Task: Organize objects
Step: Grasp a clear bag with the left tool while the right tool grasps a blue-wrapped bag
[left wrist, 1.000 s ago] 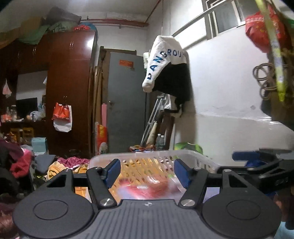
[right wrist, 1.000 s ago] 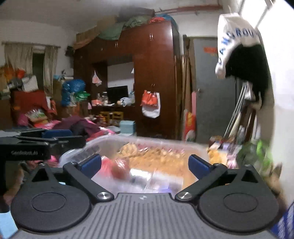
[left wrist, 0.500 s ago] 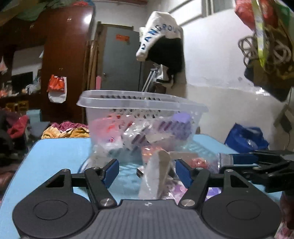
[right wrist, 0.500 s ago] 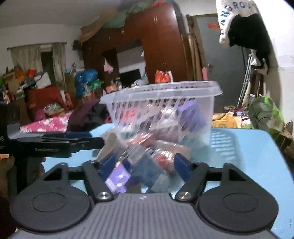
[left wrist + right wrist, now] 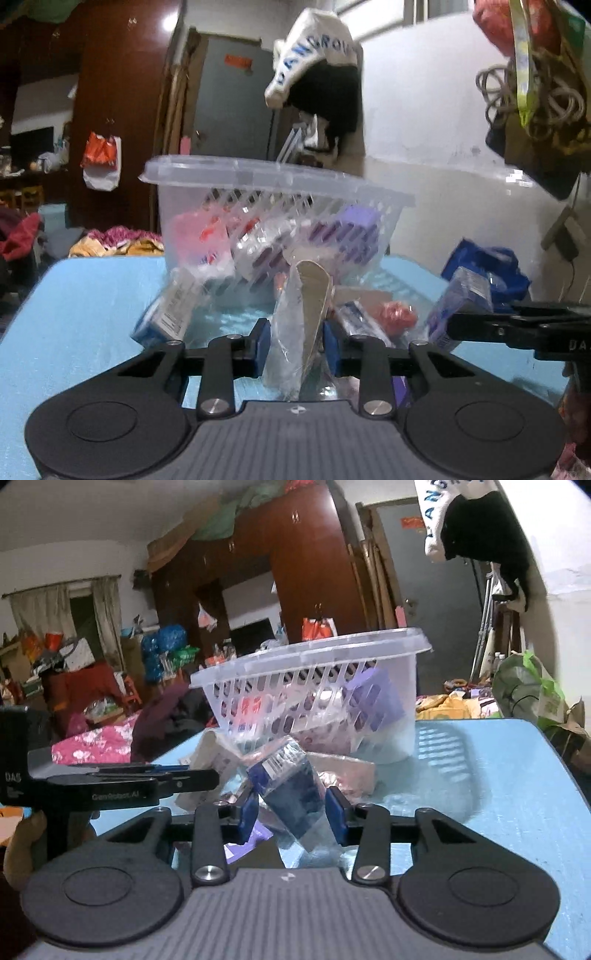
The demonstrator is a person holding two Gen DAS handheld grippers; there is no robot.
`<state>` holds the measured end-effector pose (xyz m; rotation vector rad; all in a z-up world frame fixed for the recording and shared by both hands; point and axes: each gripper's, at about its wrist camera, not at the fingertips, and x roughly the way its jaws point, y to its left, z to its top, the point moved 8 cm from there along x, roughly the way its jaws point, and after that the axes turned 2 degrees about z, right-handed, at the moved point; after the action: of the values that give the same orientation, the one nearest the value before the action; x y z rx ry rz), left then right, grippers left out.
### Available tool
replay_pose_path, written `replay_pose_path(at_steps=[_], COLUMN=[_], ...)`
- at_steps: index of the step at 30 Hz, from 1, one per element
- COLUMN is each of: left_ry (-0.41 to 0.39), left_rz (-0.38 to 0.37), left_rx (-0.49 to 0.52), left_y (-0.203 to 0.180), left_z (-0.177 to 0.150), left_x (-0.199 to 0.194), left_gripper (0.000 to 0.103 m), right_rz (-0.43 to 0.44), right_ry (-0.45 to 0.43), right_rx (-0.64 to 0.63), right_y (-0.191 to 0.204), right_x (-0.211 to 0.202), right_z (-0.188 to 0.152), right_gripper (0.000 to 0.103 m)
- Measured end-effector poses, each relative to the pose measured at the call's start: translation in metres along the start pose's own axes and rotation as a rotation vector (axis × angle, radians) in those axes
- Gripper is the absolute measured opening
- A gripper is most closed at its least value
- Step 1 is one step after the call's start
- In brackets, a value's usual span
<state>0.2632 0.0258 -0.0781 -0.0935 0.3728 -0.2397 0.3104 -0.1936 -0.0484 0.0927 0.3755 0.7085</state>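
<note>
A clear plastic basket (image 5: pixel 258 184) stands on the blue table (image 5: pixel 92 295), holding several packets, one purple. It also shows in the right wrist view (image 5: pixel 314 657). My left gripper (image 5: pixel 297 347) is shut on a clear wrapped packet with a beige card (image 5: pixel 306 317), just in front of the basket. My right gripper (image 5: pixel 291 814) is shut on a dark blue wrapped packet (image 5: pixel 291 790). More packets lie loose on the table before the basket, among them a blue box (image 5: pixel 166 310) and a red one (image 5: pixel 397 312). Each gripper shows in the other's view.
A white wall with hanging clothes (image 5: pixel 317 74) is to the right, a dark wardrobe (image 5: pixel 110 110) behind. Piles of clothes and bags (image 5: pixel 92 716) lie beyond the table's left edge. The table's right part (image 5: pixel 517 794) is bare blue.
Both grippers came down from above the basket to the packets lying in front of it. Both jaws closed, each on a packet.
</note>
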Motion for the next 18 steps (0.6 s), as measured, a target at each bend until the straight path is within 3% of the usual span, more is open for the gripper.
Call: replay_pose_path(at_steps=[8, 18], left_ry=[-0.06, -0.073], left_rz=[0.01, 0.027], left_rx=[-0.022, -0.025], left_y=[0.003, 0.005], left_z=[0.007, 0.007], left_x=[-0.007, -0.011], left_gripper=[0.034, 0.034], right_rz=[-0.037, -0.051], right_ry=[-0.053, -0.08], right_rx=[0.032, 0.058], right_y=[-0.019, -0.037], right_x=[-0.012, -0.019], right_z=[-0.003, -0.006], right_gripper=[0.044, 0.043])
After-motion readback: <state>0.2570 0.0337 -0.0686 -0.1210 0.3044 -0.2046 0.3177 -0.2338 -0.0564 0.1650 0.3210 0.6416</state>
